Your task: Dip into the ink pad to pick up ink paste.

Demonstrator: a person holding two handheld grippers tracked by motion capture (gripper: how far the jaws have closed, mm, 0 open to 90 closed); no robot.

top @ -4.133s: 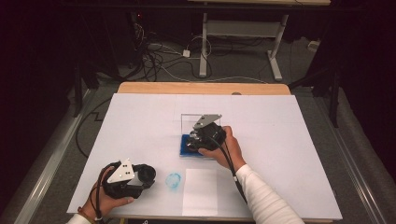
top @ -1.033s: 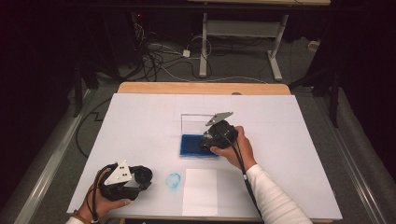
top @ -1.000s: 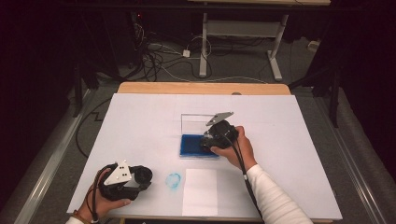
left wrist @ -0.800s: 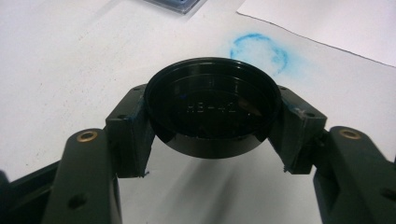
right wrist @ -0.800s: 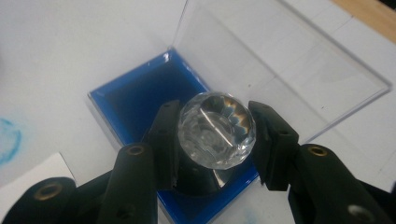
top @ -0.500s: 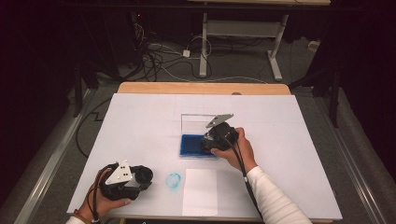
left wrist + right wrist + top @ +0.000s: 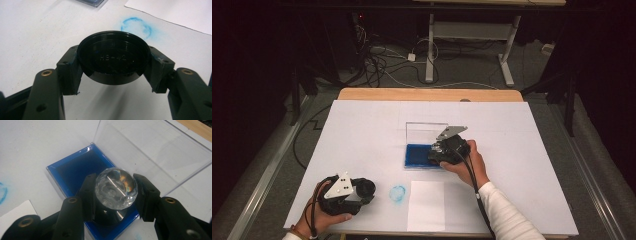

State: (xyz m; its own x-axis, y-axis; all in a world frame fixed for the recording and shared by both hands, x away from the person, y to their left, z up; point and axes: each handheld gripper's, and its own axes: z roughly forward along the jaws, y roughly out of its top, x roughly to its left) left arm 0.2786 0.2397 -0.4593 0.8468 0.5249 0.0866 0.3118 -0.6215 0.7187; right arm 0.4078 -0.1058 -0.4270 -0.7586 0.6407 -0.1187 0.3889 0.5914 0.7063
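White covering spreads over the tabletop (image 7: pixel 362 130), with cables and desk legs on the dark floor behind it. Near the middle of the high view, the right hand-held gripper (image 7: pixel 115 195) is clenched on a faceted crystal ball (image 7: pixel 116 188), clear glass with small rainbow glints, and holds it directly above the blue-lined box (image 7: pixel 75 170). The box's well lies straight beneath the ball, its long axis running from lower right to upper left in the right gripper view, and its clear lid (image 7: pixel 150 152) stands open behind. So the coming move, I judge, is a short drop straight down. At lower left of the high view, the left hand-held gripper (image 7: pixel 113 65) grasps a round black cap (image 7: pixel 113 56) well away, near a blue ring smudge (image 7: pixel 136 25).
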